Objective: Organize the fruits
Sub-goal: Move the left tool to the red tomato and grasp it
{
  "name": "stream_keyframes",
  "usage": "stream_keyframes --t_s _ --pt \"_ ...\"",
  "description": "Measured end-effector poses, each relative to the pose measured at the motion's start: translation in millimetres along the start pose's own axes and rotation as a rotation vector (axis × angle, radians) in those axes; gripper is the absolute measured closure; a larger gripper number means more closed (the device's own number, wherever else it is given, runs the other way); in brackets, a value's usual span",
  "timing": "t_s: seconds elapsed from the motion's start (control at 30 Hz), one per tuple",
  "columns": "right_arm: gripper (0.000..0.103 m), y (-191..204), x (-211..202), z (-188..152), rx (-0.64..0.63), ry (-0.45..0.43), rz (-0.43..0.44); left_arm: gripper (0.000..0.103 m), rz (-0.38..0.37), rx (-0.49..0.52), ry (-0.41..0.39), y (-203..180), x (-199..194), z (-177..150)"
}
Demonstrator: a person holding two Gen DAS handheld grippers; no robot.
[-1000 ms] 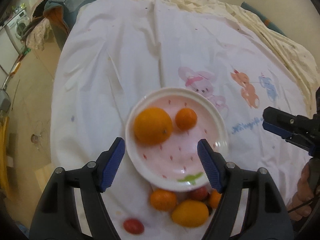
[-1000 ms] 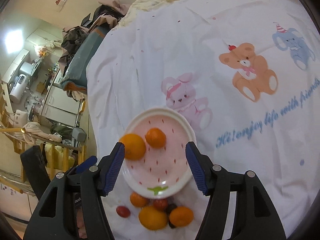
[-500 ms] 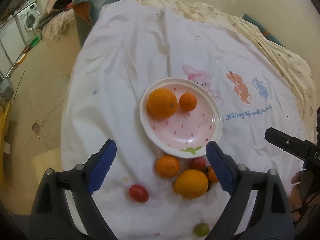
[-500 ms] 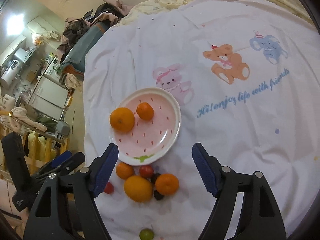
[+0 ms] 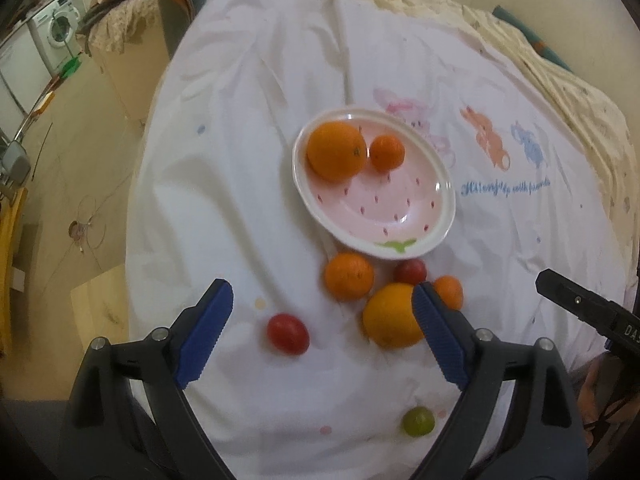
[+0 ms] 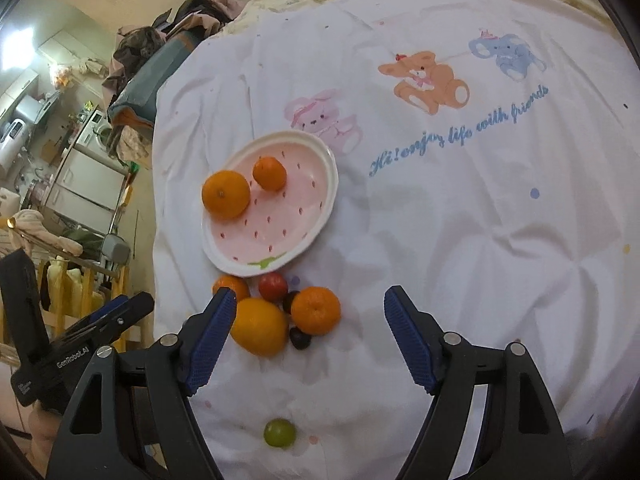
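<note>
A pink strawberry-pattern plate [image 5: 394,204] lies on the white bedsheet and holds a large orange [image 5: 336,151] and a small mandarin [image 5: 386,153]. Just below the plate lie loose fruits: a mandarin [image 5: 349,276], a yellow-orange citrus [image 5: 390,322], a smaller mandarin [image 5: 450,290], two red tomatoes [image 5: 288,333] and a green grape [image 5: 418,421]. My left gripper [image 5: 320,290] hovers open above this cluster, holding nothing. My right gripper [image 6: 310,294] is also open and empty, over the mandarin [image 6: 316,310] and dark grapes [image 6: 300,338]. The plate [image 6: 280,224] sits beyond its fingers.
The sheet [image 6: 460,220] shows cartoon animals and blue lettering to the right of the plate. The bed's left edge drops to the floor [image 5: 80,184], with a washing machine [image 5: 56,32] and piled clothes [image 6: 160,52] beyond. A hand [image 5: 596,392] shows at the right.
Both grippers have drawn back from the plate toward the near edge, and their jaws stand wider. The loose fruits and the green grape have come into view.
</note>
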State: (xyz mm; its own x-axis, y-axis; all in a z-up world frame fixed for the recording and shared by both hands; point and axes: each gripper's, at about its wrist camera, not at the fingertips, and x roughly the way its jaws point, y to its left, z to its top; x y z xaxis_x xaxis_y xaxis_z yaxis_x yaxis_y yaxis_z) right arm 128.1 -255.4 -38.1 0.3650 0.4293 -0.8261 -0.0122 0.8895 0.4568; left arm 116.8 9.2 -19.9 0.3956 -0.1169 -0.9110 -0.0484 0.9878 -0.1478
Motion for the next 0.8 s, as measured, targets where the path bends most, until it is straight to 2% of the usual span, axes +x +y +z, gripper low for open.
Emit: stream_keyframes --t_s 0.17,0.43,0.53,0.6,0.73,0.8 --pt "0.024 -4 5 -8 0.009 0.019 -0.014 0.014 0.024 0.031 0.072 -3 14 -12" --pt "0.024 -16 16 -12 0.050 0.053 -0.022 0.014 0.021 -0.049 0.135 15 29 -19" --pt "0.024 -16 20 -12 0.045 0.055 -0.020 0.018 -0.001 -0.084 0.165 21 37 -21" --pt "0.024 -17 23 -12 0.046 0.060 -0.019 0.031 -0.004 -0.080 0.183 21 41 -23" --pt "0.024 -22 30 -13 0.066 0.082 -0.016 0.040 0.027 -0.068 0.218 18 56 -27" --pt "0.024 -22 31 -12 0.066 0.085 -0.014 0.051 0.037 -0.067 0.238 17 64 -27"
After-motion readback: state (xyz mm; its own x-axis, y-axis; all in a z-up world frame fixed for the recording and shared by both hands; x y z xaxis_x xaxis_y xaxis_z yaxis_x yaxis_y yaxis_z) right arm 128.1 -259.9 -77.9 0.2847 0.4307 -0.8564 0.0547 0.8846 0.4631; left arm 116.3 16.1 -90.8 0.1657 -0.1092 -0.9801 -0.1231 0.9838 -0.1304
